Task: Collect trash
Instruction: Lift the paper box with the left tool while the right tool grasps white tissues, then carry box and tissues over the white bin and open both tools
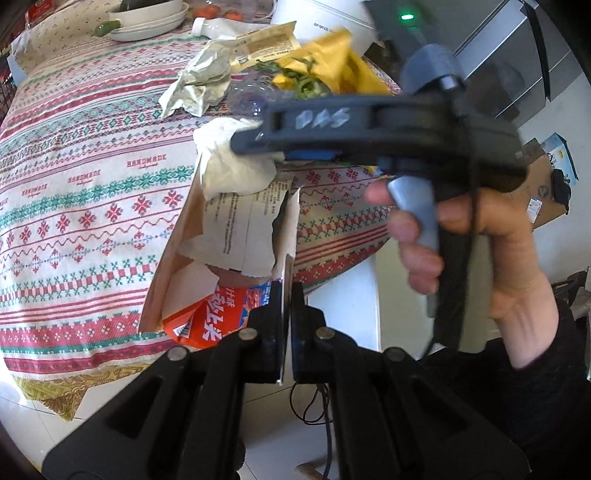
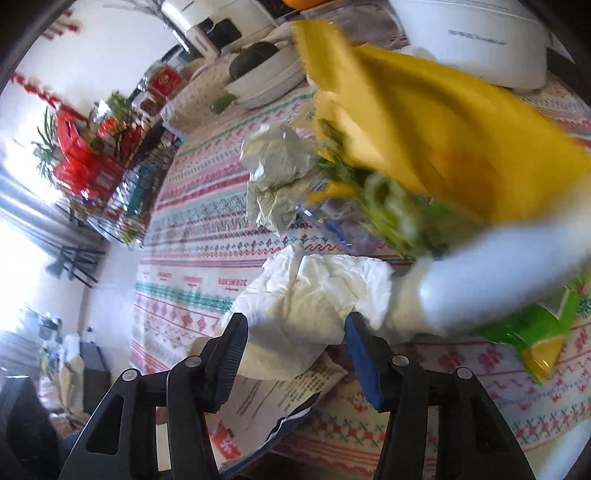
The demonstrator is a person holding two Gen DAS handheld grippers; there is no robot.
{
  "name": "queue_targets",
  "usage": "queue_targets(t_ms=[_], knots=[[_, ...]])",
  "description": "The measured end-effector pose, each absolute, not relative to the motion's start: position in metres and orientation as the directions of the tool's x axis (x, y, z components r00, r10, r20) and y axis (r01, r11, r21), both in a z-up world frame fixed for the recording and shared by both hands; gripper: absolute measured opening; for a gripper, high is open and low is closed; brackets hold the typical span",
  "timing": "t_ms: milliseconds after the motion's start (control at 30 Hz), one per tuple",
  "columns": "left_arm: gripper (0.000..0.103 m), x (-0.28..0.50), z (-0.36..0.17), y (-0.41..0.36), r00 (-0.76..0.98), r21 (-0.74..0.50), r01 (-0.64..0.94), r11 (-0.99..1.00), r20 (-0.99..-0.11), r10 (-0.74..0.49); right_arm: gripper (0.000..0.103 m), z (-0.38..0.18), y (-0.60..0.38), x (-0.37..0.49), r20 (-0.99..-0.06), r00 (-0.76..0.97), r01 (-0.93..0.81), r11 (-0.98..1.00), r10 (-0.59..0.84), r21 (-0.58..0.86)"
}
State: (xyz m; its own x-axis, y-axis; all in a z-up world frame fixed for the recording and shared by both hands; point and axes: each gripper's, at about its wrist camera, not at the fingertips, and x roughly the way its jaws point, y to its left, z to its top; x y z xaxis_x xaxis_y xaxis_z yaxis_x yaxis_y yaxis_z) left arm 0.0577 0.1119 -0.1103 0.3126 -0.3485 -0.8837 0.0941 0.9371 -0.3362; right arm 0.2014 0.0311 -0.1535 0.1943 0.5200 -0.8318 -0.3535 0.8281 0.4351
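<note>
My left gripper [image 1: 287,325] is shut on the rim of a torn brown paper bag [image 1: 236,236] held at the table's near edge; an orange snack packet [image 1: 207,325] lies inside it. My right gripper [image 2: 295,332] holds a crumpled white tissue [image 2: 314,295] between its fingers, over the bag's mouth. In the left wrist view the right gripper [image 1: 255,142] grips that tissue [image 1: 236,170]. More trash lies behind: a crumpled silver wrapper [image 1: 199,85], a yellow snack bag [image 2: 424,110], a clear plastic bottle [image 1: 247,99] and a green packet [image 2: 535,328].
The table has a patterned cloth [image 1: 74,184]. A white plate stack with a dark vegetable [image 1: 147,18], a white bottle [image 1: 218,27] and a white appliance [image 2: 480,40] stand at the back. A red plant rack [image 2: 92,147] stands beyond the table.
</note>
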Motion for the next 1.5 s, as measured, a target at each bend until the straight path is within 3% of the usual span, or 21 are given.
queue_targets(t_ms=[67, 200, 300, 733, 1033, 1500], knots=[[0.004, 0.057, -0.11, 0.113, 0.312, -0.337, 0.093, 0.937, -0.884, -0.349, 0.052, -0.161, 0.042, 0.199, -0.855, 0.183, -0.373, 0.839, 0.486, 0.396], [0.004, 0.059, -0.11, 0.116, 0.315, -0.329, 0.093, 0.94, -0.886, -0.342, 0.026, -0.171, 0.049, 0.199, -0.854, 0.182, -0.381, 0.836, 0.487, 0.395], [0.004, 0.059, -0.107, 0.119, 0.324, -0.319, 0.09, 0.943, -0.886, -0.331, 0.021, -0.161, 0.051, 0.197, -0.843, 0.217, -0.409, 0.83, 0.493, 0.38], [0.004, 0.048, -0.074, 0.13, 0.45, -0.247, 0.037, 0.968, -0.861, -0.237, 0.019, -0.089, 0.003, 0.19, -0.737, 0.368, -0.422, 0.808, 0.567, 0.411], [0.004, 0.05, -0.049, 0.132, 0.554, -0.239, 0.009, 0.971, -0.807, -0.203, 0.019, -0.051, -0.047, 0.178, -0.715, 0.429, -0.395, 0.827, 0.551, 0.401], [0.004, 0.037, -0.011, 0.061, 0.6, -0.255, 0.214, 0.943, -0.728, -0.333, 0.019, 0.006, -0.14, 0.109, -0.688, 0.505, -0.398, 0.848, 0.521, 0.349]])
